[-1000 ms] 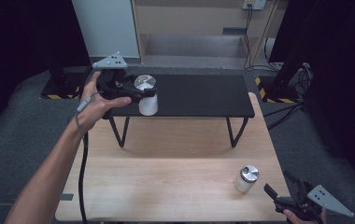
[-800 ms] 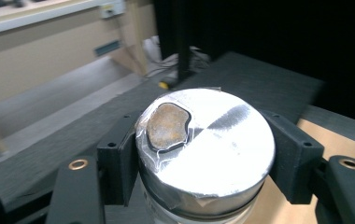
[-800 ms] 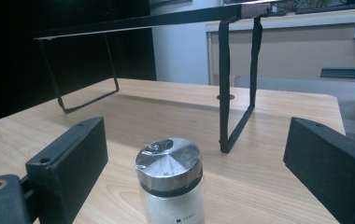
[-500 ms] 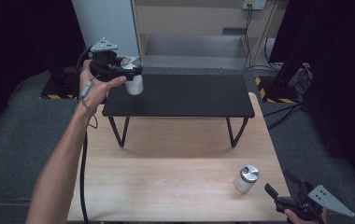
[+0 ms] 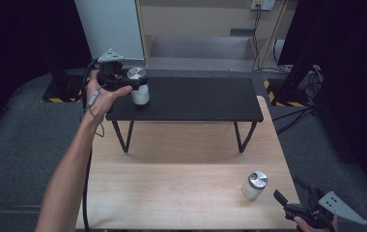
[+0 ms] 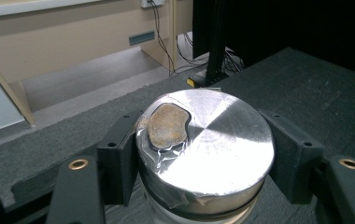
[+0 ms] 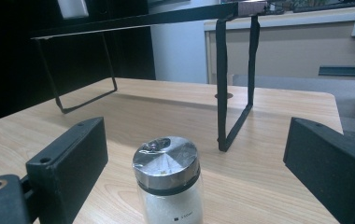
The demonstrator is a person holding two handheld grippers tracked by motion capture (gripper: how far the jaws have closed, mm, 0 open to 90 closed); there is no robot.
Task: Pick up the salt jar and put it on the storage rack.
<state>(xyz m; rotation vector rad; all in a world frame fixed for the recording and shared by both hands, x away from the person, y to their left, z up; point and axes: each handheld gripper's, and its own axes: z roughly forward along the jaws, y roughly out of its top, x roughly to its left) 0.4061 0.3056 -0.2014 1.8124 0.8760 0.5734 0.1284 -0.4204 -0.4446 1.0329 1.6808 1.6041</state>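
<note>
A white jar with a silver lid (image 5: 140, 95) sits at the left end of the black raised shelf (image 5: 196, 99), and my left gripper (image 5: 134, 83) is shut on it. In the left gripper view the lid (image 6: 213, 144) fills the space between both jaws, with a brown patch under clear tape on top. Whether the jar rests on the shelf I cannot tell. A second, similar jar (image 5: 255, 185) stands on the wooden table near its front right corner. My right gripper (image 5: 288, 191) is open just behind that jar (image 7: 168, 186), with the jaws wide apart and not touching it.
The shelf stands on thin black legs (image 7: 222, 84) across the far half of the wooden table (image 5: 172, 183). A grey-white panel (image 5: 111, 26) rises behind the shelf's left end. Dark carpet surrounds the table, with cables at the back right.
My left gripper carried its jar left and away along the shelf, lifting it, then lowered it slightly. The right gripper and second jar have not moved.
</note>
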